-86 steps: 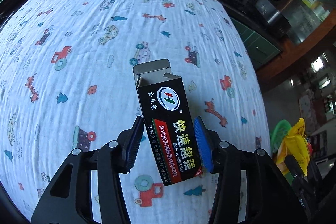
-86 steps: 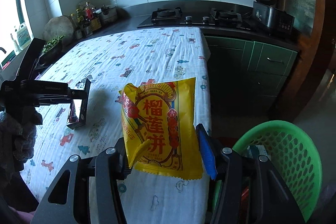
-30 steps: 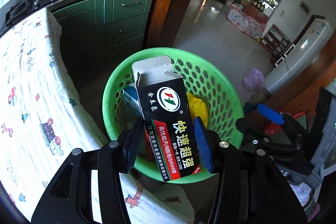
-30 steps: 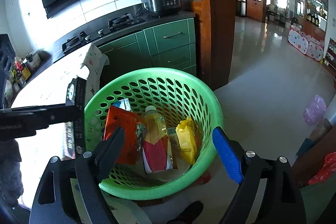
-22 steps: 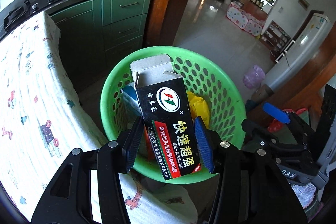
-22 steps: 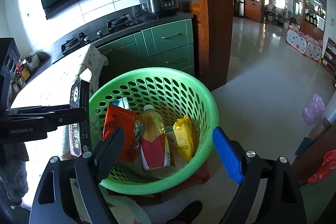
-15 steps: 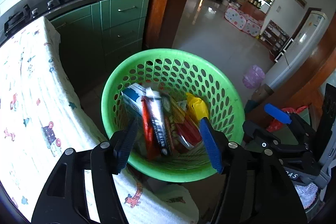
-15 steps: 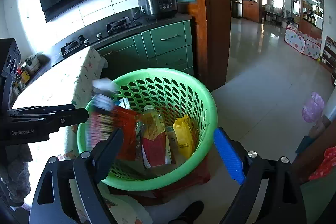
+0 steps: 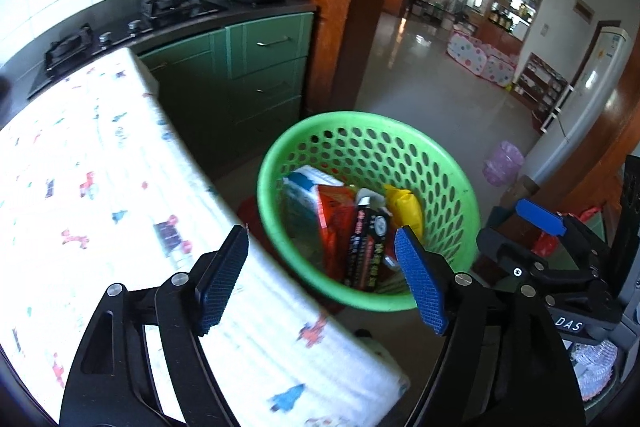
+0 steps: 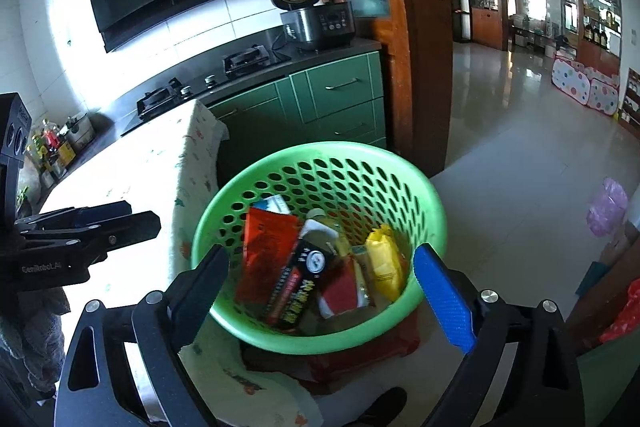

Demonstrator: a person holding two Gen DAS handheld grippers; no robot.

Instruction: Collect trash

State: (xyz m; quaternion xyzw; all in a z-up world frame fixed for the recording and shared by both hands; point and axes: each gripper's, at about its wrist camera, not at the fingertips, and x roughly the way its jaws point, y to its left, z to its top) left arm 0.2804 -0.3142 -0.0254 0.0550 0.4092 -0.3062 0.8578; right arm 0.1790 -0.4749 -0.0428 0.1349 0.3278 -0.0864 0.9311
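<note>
Both claws are empty & spread wide over the bin. Biggest thing nearby: the table w/ white cartoon-print cloth (image 9: pixel 100 187), bare in the part I can see from here. Just beside its corner sits the round green perforated plastic basket (image 9: pixel 440 163), on something red underneath, can't tell what.

Inside the basket, largest down: a red foil packet (image 10: pixel 264 243), the black glue carton w/ red-and-yellow lettering (image 10: pixel 298 283) lying slanted on the pile, a white-and-blue box (image 9: pixel 308 183) against the far-left wall, a yellow snack wrapper (image 10: pixel 384 263), and a clear bottle w/ pale cap (image 10: pixel 320 223) half buried.

Left gripper (image 9: pixel 320 279) hangs above the basket's near rim, jaws apart, nothing between. Right gripper (image 10: pixel 320 291) likewise, opened wide, nothing held.

Progress, as I judge it: this round of trash is binned; what's left depends on the unseen rest of the table.

Vs. approx. 0.7 s ago: the left claw was pinching that black carton upright over the basket; now it's let go & the carton lies inside. The yellow wrapper, held by the right claw approx. 3 s ago, is in there too.
</note>
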